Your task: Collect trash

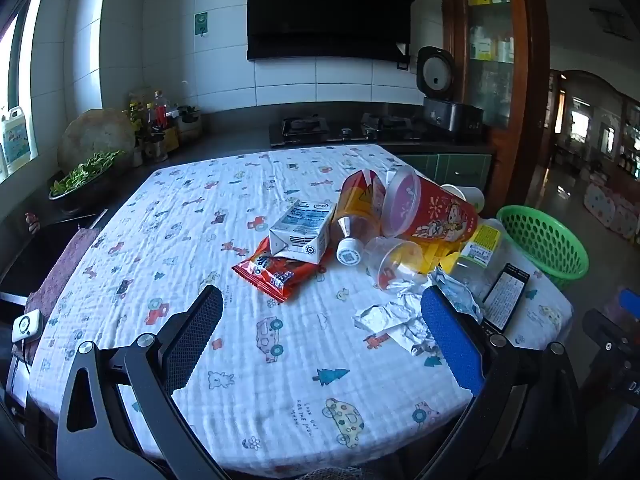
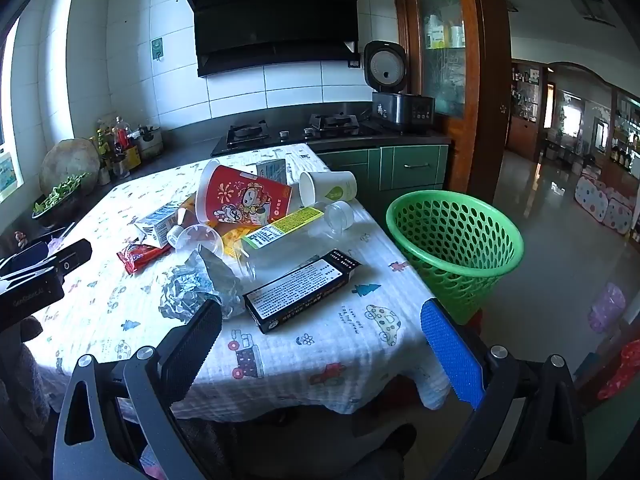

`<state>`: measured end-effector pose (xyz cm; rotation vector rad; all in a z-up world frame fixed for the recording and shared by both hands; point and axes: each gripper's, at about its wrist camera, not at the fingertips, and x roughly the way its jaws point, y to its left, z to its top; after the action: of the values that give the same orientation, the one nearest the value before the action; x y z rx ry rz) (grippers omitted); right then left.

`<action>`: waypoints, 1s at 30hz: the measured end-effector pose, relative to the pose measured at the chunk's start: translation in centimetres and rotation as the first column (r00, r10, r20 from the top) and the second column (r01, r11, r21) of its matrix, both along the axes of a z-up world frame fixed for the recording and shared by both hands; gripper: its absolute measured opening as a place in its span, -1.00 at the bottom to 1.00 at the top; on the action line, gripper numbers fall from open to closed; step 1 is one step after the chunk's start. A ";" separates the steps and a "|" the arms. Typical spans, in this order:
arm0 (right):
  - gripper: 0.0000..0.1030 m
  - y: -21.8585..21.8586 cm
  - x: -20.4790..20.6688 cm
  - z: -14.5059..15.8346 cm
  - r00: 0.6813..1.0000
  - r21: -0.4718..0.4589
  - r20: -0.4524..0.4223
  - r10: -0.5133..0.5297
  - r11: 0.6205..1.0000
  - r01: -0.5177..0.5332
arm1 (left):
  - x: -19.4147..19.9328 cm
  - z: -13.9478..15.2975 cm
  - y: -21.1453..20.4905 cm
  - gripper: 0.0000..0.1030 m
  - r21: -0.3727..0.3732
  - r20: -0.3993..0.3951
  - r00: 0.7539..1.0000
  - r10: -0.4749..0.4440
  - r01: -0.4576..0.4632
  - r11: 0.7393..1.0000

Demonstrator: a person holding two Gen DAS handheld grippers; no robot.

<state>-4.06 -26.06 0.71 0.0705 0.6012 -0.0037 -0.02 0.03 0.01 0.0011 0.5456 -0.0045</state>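
Note:
Trash lies piled on the patterned tablecloth (image 1: 224, 272): a white milk carton (image 1: 304, 230), a red snack wrapper (image 1: 276, 274), an orange bottle (image 1: 356, 216), a big red cup (image 1: 432, 210), a clear plastic cup (image 1: 394, 262), crumpled paper (image 1: 400, 320) and a black box (image 2: 302, 290). A white paper cup (image 2: 328, 192) lies behind them. A green basket (image 2: 456, 240) stands off the table's right edge. My left gripper (image 1: 322, 312) hovers open over the near cloth, short of the pile. My right gripper (image 2: 322, 328) is open near the black box, nothing between its fingers.
A dark counter with a gas hob (image 2: 300, 132) and a rice cooker (image 2: 396, 92) runs behind the table. A bowl of greens (image 1: 86, 176) and bottles sit at the left. A wooden cabinet (image 2: 440, 60) and tiled floor lie to the right.

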 end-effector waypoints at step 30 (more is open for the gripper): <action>0.87 -0.4 0.3 0.0 1.000 0.012 0.001 0.014 1.000 -0.014 | 0.0 0.2 0.0 0.90 0.001 -0.002 1.000 -0.012 0.012 1.000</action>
<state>-3.77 -26.49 0.69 0.0783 0.6005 0.0138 -0.01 0.00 0.22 0.0057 0.5475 -0.0160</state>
